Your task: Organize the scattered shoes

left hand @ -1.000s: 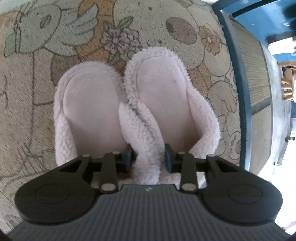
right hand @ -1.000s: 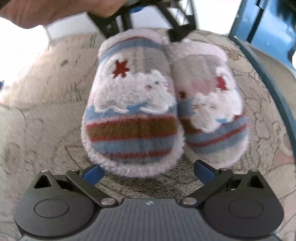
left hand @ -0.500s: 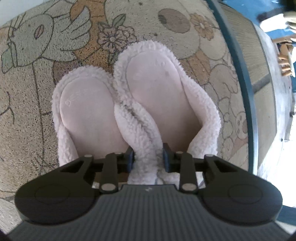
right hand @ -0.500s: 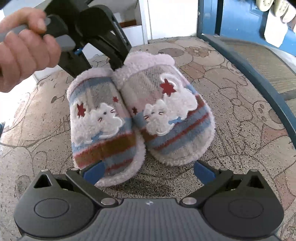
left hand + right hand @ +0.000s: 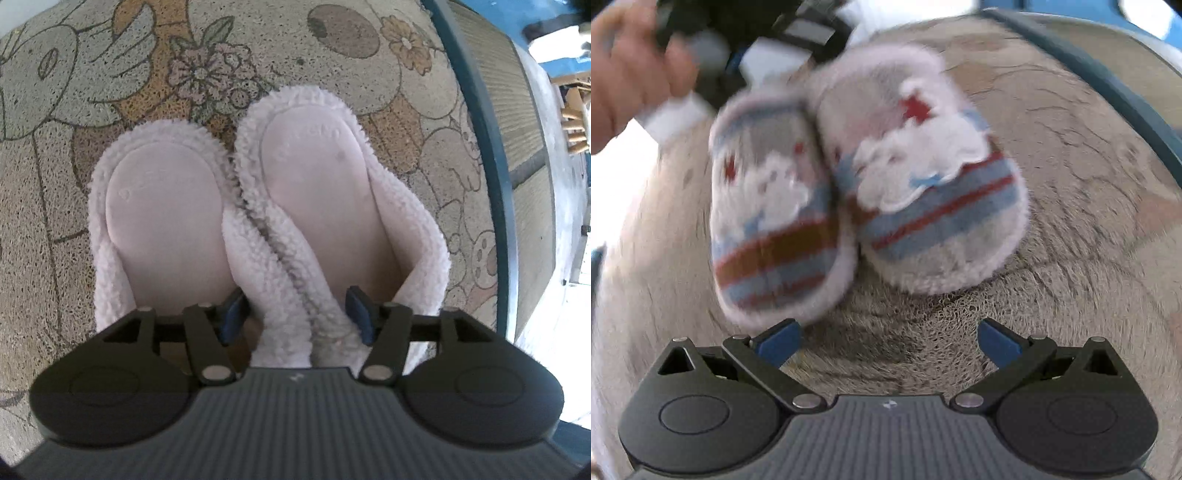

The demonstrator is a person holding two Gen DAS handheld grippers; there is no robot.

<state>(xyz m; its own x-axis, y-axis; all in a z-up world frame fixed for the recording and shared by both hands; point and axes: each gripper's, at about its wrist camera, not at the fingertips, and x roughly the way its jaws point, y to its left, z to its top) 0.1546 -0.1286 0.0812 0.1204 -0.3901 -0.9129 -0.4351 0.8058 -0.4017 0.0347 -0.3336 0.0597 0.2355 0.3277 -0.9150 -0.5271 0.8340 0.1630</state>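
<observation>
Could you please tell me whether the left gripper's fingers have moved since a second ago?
Yes. The left gripper is opening: its fingers have spread away from the two slippers' pinched inner walls, which remain between them on the patterned mat.

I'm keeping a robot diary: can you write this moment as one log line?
left gripper: opening, slippers between | right gripper: open, empty | mat
</observation>
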